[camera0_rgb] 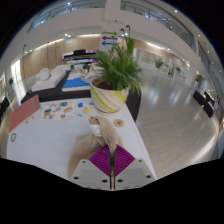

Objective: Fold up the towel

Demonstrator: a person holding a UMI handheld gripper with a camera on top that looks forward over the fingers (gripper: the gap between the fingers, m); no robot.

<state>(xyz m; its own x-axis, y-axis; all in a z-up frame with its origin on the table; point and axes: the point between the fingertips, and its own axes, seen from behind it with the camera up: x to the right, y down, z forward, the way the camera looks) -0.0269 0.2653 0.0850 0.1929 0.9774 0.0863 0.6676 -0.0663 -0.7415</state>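
We see a tan towel [92, 146] by our magenta pads [105, 160]. Past it lies a white table [45, 135] with colourful spots. Beyond our fingers stands a green plant [118, 68] in a yellow-and-white pot [108, 97].

Towel [92, 145] is soft beige cloth, matt, creased and bunched where it sits between the fingers. Gripper [111, 160] pads [104, 160] look magenta, ribbed or grid-textured, rubbery, pressed together on the cloth. Table [40, 135] top is smooth white, slight sheen, looks like laminate. Pot [107, 97] is yellow and white, smooth, glossy, ceramic or plastic, cannot tell which. Plant [120, 68] leaves are green, lightly shiny. Floor [170, 105] is pale, polished, reflecting light.
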